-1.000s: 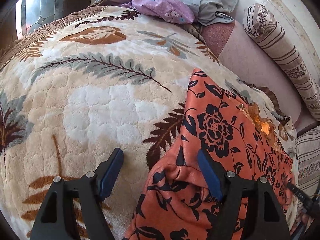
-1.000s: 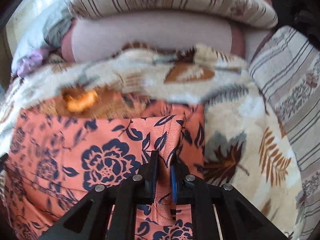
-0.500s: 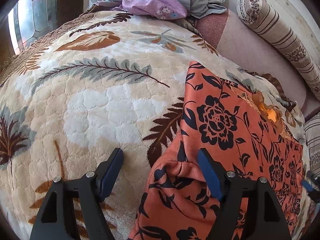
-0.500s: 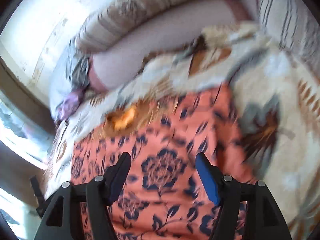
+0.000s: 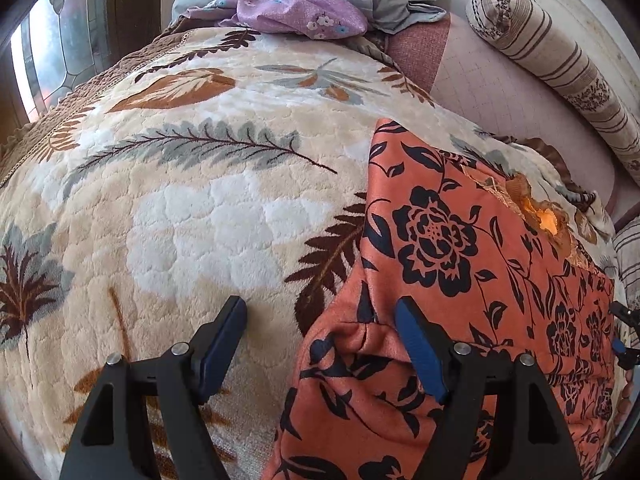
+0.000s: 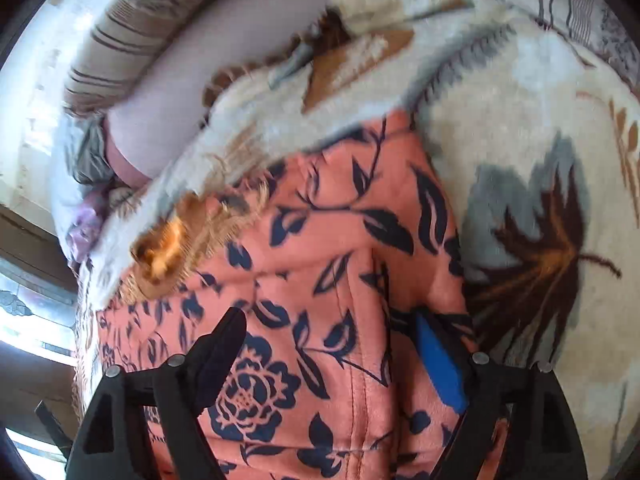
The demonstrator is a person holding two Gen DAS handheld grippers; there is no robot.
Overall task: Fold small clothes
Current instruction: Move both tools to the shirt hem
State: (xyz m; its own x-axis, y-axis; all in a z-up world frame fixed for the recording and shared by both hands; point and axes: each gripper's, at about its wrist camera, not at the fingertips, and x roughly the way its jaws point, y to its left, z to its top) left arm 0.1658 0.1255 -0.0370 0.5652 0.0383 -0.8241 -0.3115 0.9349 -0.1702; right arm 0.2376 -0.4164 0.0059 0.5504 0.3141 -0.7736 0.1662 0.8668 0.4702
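Orange garment with dark floral print lies flat on the cream leaf-patterned plush blanket. Left tool and right tool both stand spread wide, gripping nothing.

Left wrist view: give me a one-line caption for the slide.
Left gripper, jaws open, straddling the near edge of an orange floral garment on a leaf-patterned blanket.

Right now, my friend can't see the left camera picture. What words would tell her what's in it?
The open left gripper hovers at the edge of an orange cloth with dark flowers, spread on a cream leaf-patterned blanket. Purple and grey clothes lie bunched at the far end, a striped bolster along the right.
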